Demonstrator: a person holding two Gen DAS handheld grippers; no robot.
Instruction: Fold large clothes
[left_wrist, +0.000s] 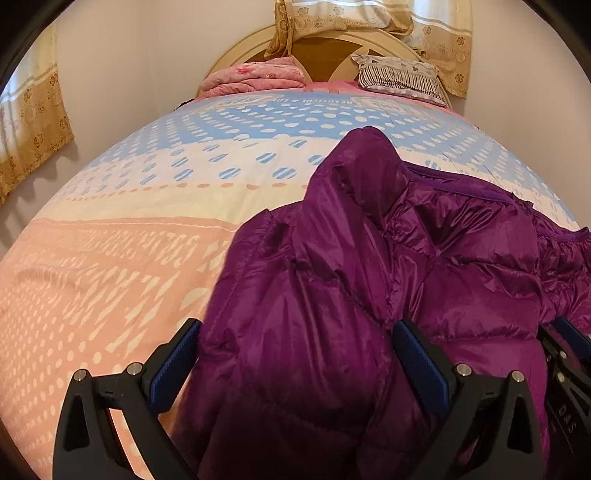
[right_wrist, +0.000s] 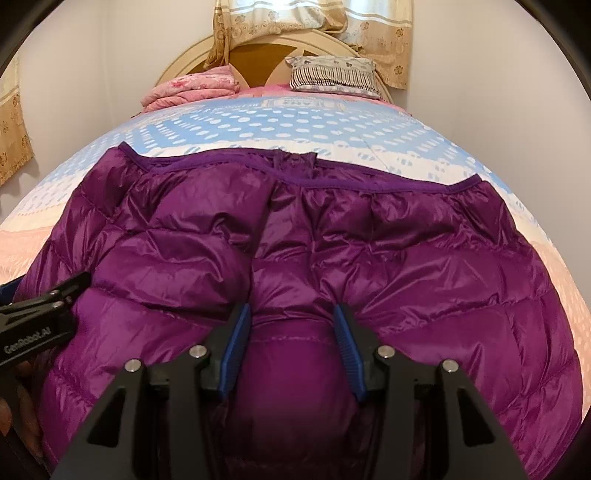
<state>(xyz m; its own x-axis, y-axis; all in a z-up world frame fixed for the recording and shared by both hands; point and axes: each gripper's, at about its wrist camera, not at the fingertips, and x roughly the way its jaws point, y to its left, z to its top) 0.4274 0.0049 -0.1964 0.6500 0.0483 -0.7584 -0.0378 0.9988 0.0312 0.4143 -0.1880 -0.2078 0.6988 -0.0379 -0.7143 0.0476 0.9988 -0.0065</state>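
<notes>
One garment is in work: a purple down jacket (right_wrist: 332, 240) lying on the bed (left_wrist: 110, 258), its elastic hem (right_wrist: 295, 173) toward the headboard (right_wrist: 258, 48) and one sleeve (left_wrist: 343, 206) already laid across the body. Padding of this kind springs back, so press each fold flat before releasing it. The left gripper (left_wrist: 295, 354) stands wide open, its fingers straddling the sleeve-side edge with fabric between them but not clamped. The right gripper (right_wrist: 291, 332) is partly open over a puffed ridge near the collar end; a firm pinch cannot be confirmed. Close both fully on a thick bunch, lift together, and carry the near end evenly toward the hem.
</notes>
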